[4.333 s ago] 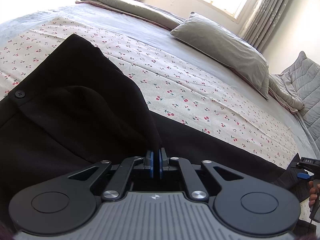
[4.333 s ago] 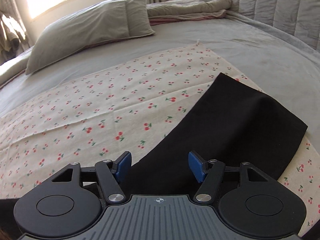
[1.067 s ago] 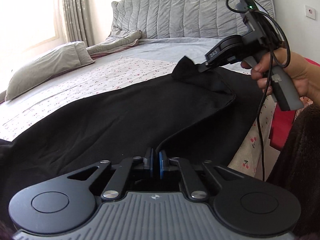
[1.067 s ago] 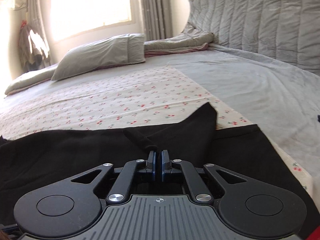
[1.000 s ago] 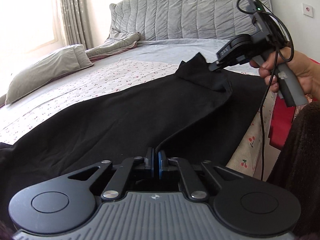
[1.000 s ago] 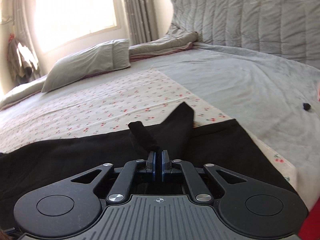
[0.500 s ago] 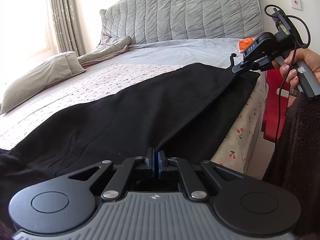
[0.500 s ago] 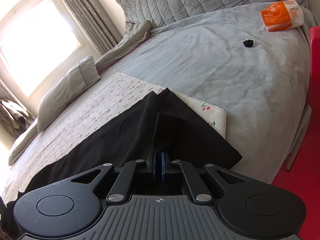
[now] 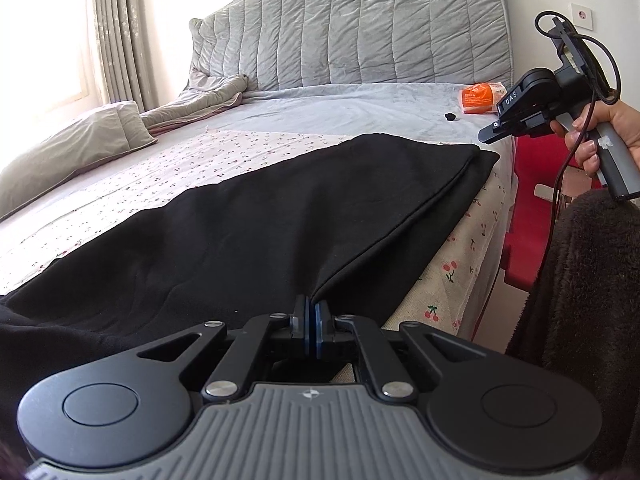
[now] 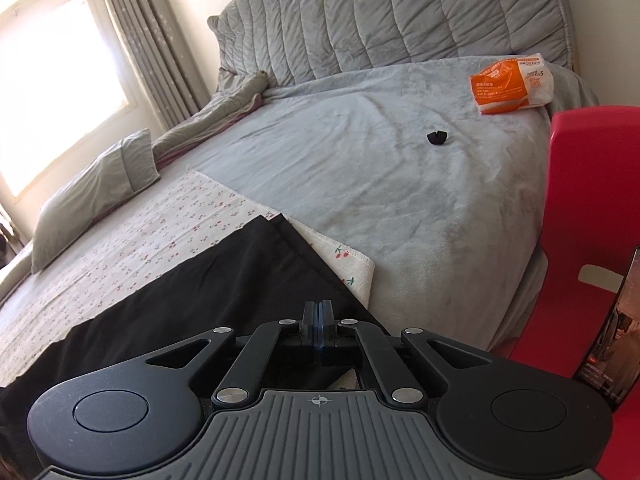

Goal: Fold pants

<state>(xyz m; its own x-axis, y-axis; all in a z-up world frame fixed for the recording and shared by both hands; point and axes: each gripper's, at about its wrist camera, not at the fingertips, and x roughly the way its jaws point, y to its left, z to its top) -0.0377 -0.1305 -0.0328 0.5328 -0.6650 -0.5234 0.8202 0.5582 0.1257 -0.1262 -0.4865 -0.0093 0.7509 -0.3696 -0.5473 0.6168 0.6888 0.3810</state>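
Left gripper (image 9: 311,312) clamped shut, right gripper (image 10: 319,316) closed, raised

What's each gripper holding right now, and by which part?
The left gripper pinches the black pants at their near folded edge. The right gripper is shut and holds nothing.

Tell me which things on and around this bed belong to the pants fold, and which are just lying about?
Part of the job:
- black pants, spread over the cherry-print sheet
- left gripper, shut on the pants' near edge
- right gripper, shut, nothing visibly in it

Lying about:
- orange packet
- small black object
- grey pillow
- red chair
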